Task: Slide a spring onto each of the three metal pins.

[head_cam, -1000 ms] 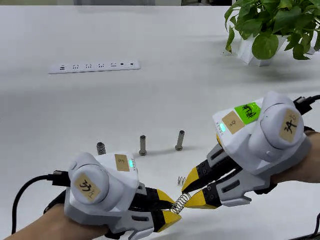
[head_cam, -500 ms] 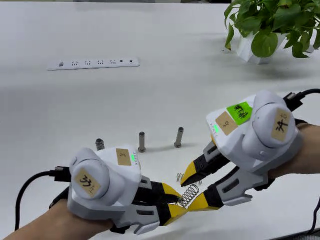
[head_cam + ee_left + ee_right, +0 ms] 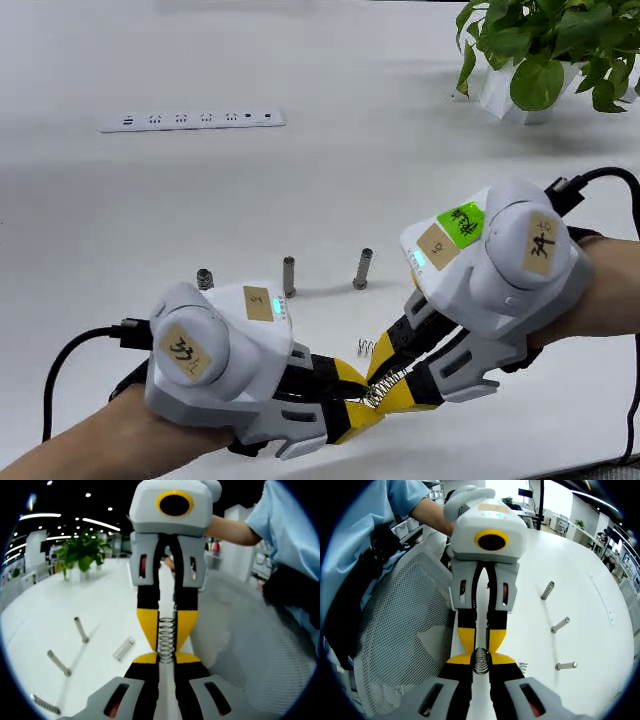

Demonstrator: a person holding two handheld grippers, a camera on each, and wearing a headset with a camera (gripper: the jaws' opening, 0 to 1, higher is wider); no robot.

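Grippers meet nose to nose low over the near part of the white table, with one spring caught between them. The left gripper comes in from the lower left in the head view, and its yellow-tipped jaws are closed on one end of that spring. The right gripper angles in from the right with its jaws pressed against the coils from both sides, so both grippers are gripping it. The spring lies roughly in line with the two grippers. A loose spring lies flat on the table just beyond the joined tips. Farther back, three metal pins stand in a row, apart from one another. The left-hand pin already carries coils around it, while the middle pin and the right-hand pin are bare and upright. A white power strip lies well beyond the pins, and a potted plant stands at the far right. A black cable trails from the left gripper. In the right gripper view, a mesh chair back and the person's light blue sleeve show behind the left gripper.
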